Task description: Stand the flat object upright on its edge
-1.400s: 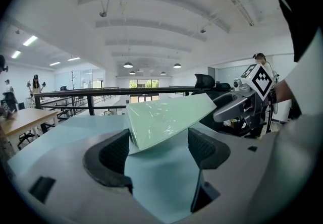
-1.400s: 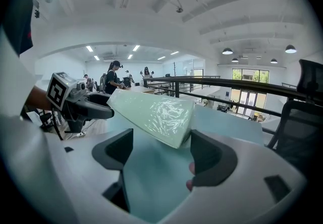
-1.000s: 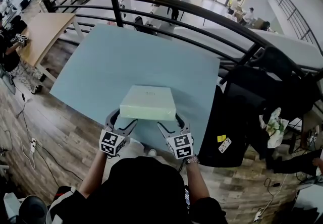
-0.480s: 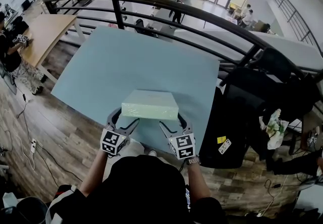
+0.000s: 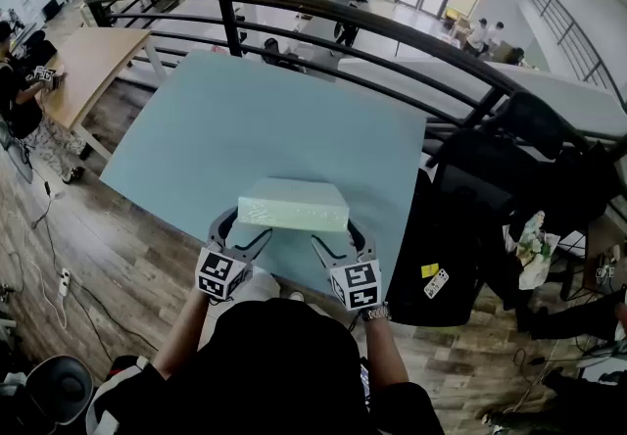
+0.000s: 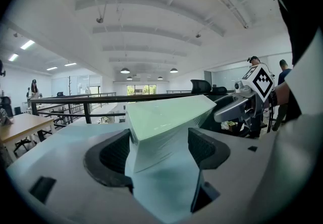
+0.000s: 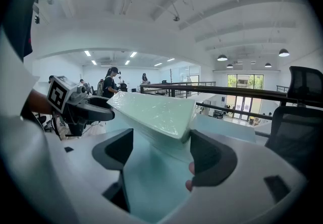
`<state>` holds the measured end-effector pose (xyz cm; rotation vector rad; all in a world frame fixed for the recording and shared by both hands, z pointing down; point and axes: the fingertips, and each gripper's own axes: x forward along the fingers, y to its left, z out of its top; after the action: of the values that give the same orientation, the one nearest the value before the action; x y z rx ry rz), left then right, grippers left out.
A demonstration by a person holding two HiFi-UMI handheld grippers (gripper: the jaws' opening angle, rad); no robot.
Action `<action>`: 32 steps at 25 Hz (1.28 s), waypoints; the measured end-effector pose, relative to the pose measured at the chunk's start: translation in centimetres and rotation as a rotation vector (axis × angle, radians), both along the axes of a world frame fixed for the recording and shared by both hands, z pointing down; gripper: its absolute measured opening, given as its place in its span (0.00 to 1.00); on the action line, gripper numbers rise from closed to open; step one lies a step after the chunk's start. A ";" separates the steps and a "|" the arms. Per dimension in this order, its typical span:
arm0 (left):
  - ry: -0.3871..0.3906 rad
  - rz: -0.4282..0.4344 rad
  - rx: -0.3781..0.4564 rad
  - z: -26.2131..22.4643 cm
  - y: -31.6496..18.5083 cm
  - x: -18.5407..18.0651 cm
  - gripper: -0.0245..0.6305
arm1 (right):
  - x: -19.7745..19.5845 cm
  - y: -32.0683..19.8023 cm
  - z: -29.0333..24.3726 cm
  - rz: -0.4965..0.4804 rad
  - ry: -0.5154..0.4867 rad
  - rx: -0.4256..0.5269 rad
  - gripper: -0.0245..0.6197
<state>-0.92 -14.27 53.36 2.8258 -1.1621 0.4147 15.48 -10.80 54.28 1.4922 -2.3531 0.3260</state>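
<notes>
A flat pale green box (image 5: 294,198), wrapped in clear film, sits tilted over the near part of the light blue table (image 5: 245,100). Its near long edge is raised. My left gripper (image 5: 240,229) holds the box's near left corner, and my right gripper (image 5: 333,233) holds the near right corner. In the left gripper view the box (image 6: 161,117) fills the gap between the jaws of the left gripper (image 6: 159,150). In the right gripper view the box (image 7: 156,109) lies likewise in my right gripper (image 7: 161,152). Whether the far edge touches the table is hidden.
The table's near edge runs just under the grippers. A black railing (image 5: 392,31) curves behind the table. A black office chair (image 5: 509,159) stands at the right, and a wooden desk (image 5: 83,61) at the left with a person beside it.
The box's top face looks narrower than a second ago: its near edge has risen and the box tilts more steeply. Both grippers have kept their hold and moved slightly forward.
</notes>
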 end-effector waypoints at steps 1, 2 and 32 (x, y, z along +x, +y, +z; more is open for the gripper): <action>0.001 0.000 0.000 0.0 0.0 0.0 0.58 | 0.0 0.1 -0.1 0.002 -0.001 0.002 0.58; 0.003 0.000 0.001 -0.1 0.0 0.0 0.57 | 0.0 0.1 -0.1 0.004 -0.003 0.003 0.58; 0.034 -0.014 0.022 -1.7 0.4 -1.3 0.58 | -1.2 1.0 -1.9 0.037 -0.041 0.026 0.58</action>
<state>-2.26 -13.87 51.62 2.8292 -1.1869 0.3540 14.26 -9.85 52.36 1.5563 -2.3726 0.3396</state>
